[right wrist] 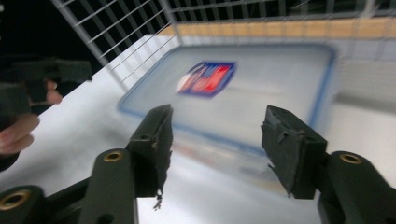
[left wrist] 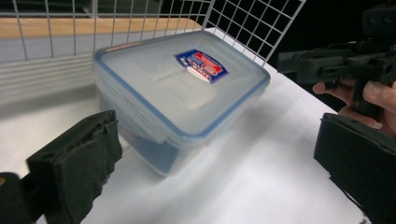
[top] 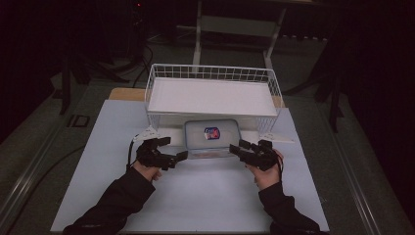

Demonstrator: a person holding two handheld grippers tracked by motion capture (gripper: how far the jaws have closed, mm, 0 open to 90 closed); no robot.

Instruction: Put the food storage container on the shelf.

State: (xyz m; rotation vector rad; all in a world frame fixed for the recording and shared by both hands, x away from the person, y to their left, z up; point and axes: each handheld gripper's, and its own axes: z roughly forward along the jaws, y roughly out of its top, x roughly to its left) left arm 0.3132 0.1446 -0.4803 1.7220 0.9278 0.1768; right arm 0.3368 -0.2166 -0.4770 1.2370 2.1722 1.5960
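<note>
White board (top: 195, 196) covers the table under dim light, with dark floor around it. One clear plastic food container (top: 212, 138) stands on this board near its far edge, just in front of one white wire basket (top: 213, 95); whether the two touch cannot be told. Its body is rectangular with rounded corners and translucent walls, and it is closed by a frosted lid (left wrist: 182, 86) edged with a blue seal line. One red-and-blue label (left wrist: 201, 65) sits on the middle of the lid, and its print is too small to read. Side clip flaps show along the lid's rim in the left gripper view. Two hand-held grippers flank the container, one on each side. Left gripper (top: 171, 152) hovers just off the container's left end, its jaws spread wide with nothing between the pads (left wrist: 79, 163), which stand clear of the container wall. Right gripper (top: 242, 147) hovers just off the right end, its jaws moderately apart and gripping nothing; in the right gripper view the container lies beyond the fingertips (right wrist: 154, 140), untouched. Two dark sleeves enter from the board's near edge.
</note>
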